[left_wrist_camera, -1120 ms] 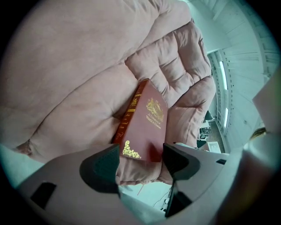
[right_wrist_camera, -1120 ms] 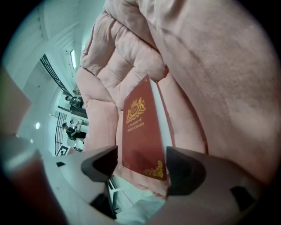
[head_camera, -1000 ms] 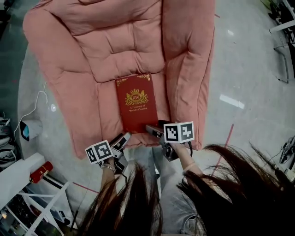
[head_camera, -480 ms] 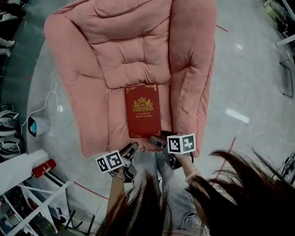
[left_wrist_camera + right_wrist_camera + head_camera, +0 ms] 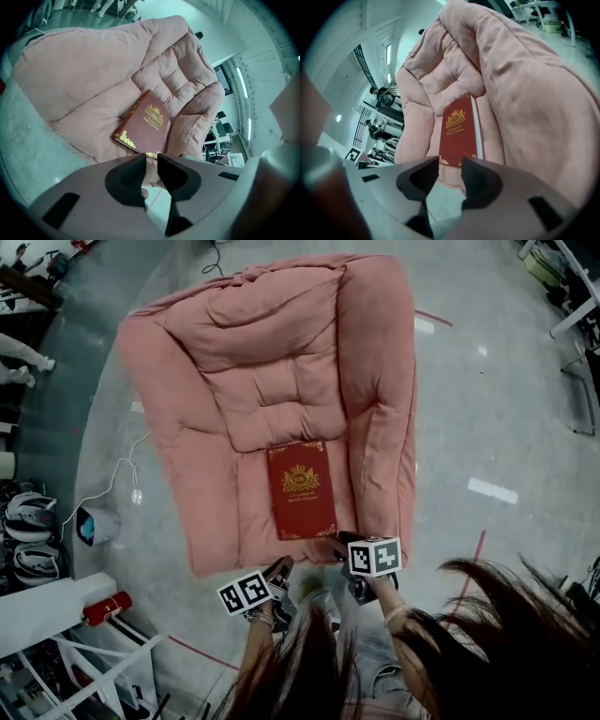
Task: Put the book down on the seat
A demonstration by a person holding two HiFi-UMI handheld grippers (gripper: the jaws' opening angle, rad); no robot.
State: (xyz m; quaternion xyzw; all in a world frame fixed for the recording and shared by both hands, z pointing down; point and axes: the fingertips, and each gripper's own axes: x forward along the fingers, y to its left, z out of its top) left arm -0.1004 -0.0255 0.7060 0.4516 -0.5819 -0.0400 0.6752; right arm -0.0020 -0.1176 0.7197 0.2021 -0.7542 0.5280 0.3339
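The red book lies flat on the seat of a pink padded armchair. Its cover faces up and shows a gold crest and gilt corners. Its far end lies at the foot of the back cushion, and it sits toward the side of the seat where the right gripper is.

The right gripper hangs at the seat's front edge, its fingers pointing at the book's near end, close to it but apart from it. In the right gripper view the right gripper's fingers have just been closing and stand a short way apart. Only the seat's front edge and the floor show between them. The book lies straight beyond the fingertips, its white page edge on the right.

The left gripper is held at the chair's front edge, its fingers aimed toward the book from the near left. In the left gripper view the left gripper's fingers have also just been closing, and only a narrow slit is left between them with nothing in it. The book lies beyond the fingertips, angled, with one gilt corner just past the slit, and the seat spreads to its left.

On the grey floor, away from both grippers on the left gripper's side, lie a white cable and a red cylinder.
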